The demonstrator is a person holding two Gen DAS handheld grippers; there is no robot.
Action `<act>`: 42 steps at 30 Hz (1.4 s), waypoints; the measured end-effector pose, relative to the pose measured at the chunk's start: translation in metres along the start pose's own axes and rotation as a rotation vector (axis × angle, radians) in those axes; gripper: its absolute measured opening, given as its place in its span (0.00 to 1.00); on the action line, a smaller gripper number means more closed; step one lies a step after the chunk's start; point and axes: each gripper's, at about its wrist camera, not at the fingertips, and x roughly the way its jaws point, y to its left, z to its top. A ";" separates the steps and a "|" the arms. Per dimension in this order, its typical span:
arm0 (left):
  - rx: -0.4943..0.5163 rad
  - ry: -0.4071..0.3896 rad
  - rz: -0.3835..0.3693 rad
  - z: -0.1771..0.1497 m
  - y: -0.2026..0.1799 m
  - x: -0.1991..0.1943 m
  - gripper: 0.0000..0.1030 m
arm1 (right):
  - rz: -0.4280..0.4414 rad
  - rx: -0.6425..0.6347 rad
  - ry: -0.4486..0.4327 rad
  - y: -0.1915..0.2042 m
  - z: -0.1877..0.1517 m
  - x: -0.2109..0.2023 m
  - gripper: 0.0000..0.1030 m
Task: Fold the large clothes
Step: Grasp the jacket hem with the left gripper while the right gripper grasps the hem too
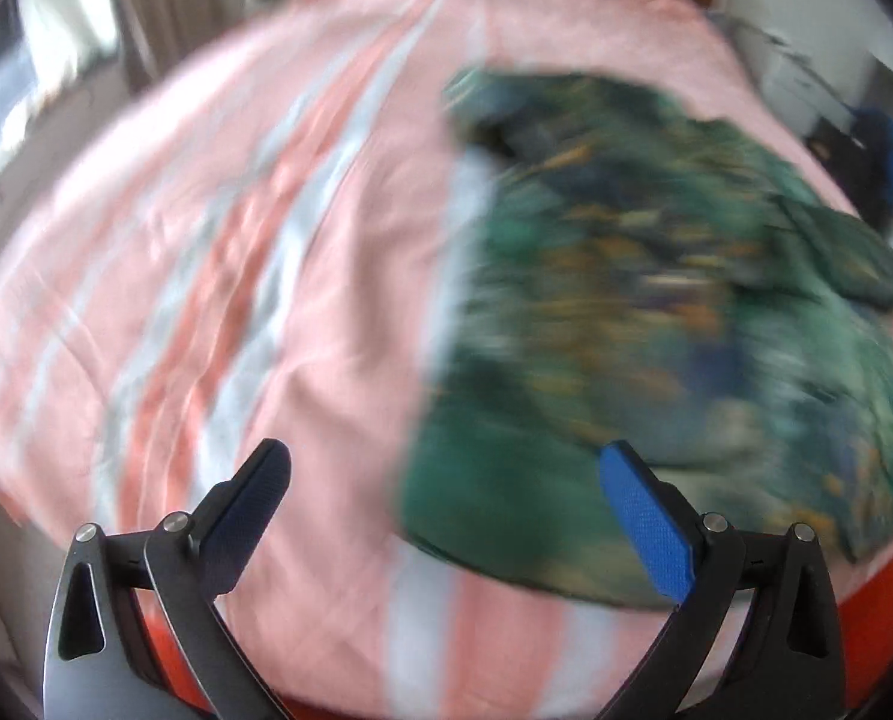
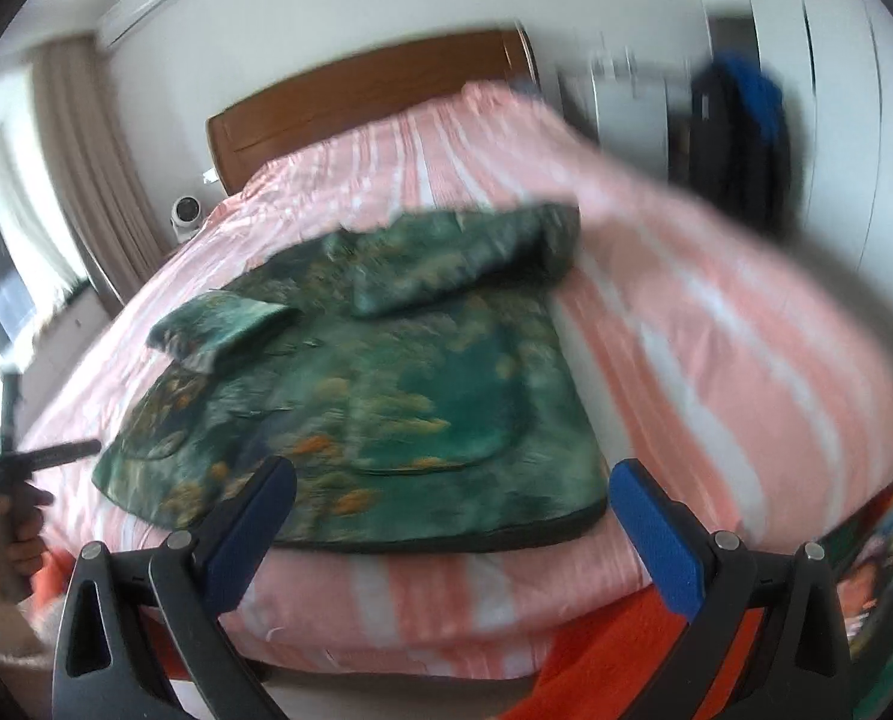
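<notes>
A large green patterned garment (image 2: 386, 396) lies flat on the pink striped bedspread (image 2: 716, 348), with both sleeves folded in over its body. It also shows in the left wrist view (image 1: 656, 312), blurred, to the right. My left gripper (image 1: 446, 462) is open and empty, above the bedspread (image 1: 266, 240) just left of the garment's near hem. My right gripper (image 2: 452, 474) is open and empty, above the garment's near hem. The left gripper (image 2: 68, 453) also shows at the right wrist view's left edge, held in a hand.
A wooden headboard (image 2: 356, 90) stands at the far end of the bed. An orange sheet (image 2: 614, 648) hangs below the bedspread's near edge. A dark and blue bag (image 2: 740, 120) hangs at the right wall. A small white fan (image 2: 185, 216) stands left of the bed. Curtains (image 2: 80, 168) hang at the left.
</notes>
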 end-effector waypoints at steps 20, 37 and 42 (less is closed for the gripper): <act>0.188 0.134 -0.240 -0.074 -0.035 -0.040 0.10 | -0.006 -0.136 0.362 -0.032 0.041 0.069 0.13; 0.599 -0.266 0.065 -0.065 -0.111 -0.150 0.91 | -0.179 0.005 0.218 -0.043 0.025 0.050 0.62; 0.774 -0.212 -0.018 -0.022 -0.187 -0.083 0.99 | -0.105 -0.032 0.144 -0.001 0.020 0.042 0.62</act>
